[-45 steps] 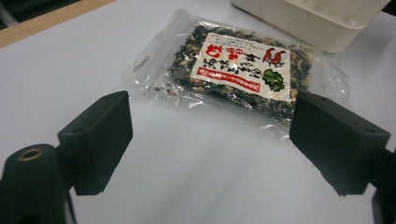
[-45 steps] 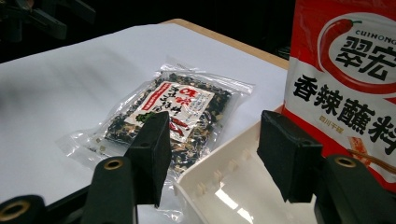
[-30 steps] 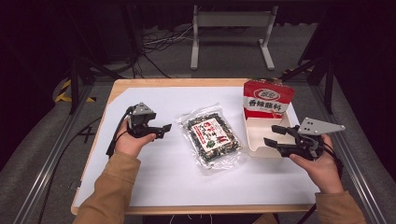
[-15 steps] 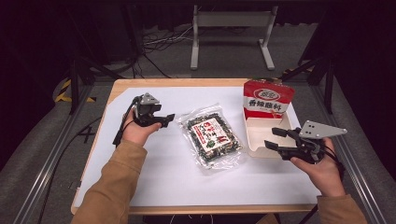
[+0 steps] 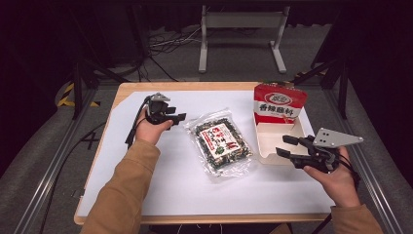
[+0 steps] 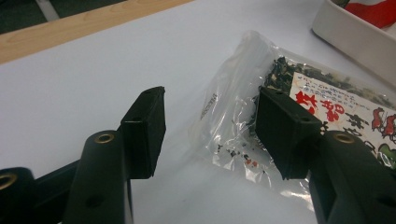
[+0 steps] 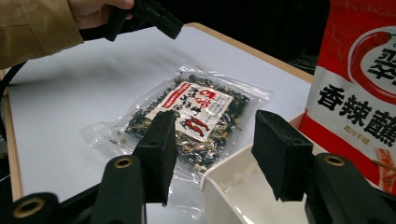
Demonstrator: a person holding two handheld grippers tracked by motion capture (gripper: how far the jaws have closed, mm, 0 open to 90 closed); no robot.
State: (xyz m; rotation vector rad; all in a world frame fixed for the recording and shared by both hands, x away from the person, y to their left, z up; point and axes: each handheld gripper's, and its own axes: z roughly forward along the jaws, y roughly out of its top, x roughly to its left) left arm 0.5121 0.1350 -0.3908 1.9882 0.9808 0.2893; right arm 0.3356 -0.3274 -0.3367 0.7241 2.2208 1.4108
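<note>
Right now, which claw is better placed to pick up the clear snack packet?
Left. The left claw has its jaws either side of the clear snack packet's edge, closing. The right claw hangs over the white tray.

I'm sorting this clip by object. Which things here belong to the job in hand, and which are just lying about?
In the job:
clear snack bag
white tray
left gripper, jaws just closing, nothing between them
right gripper, jaws just closing, empty

Lying about:
red packet standing in the tray
metal stand
</note>
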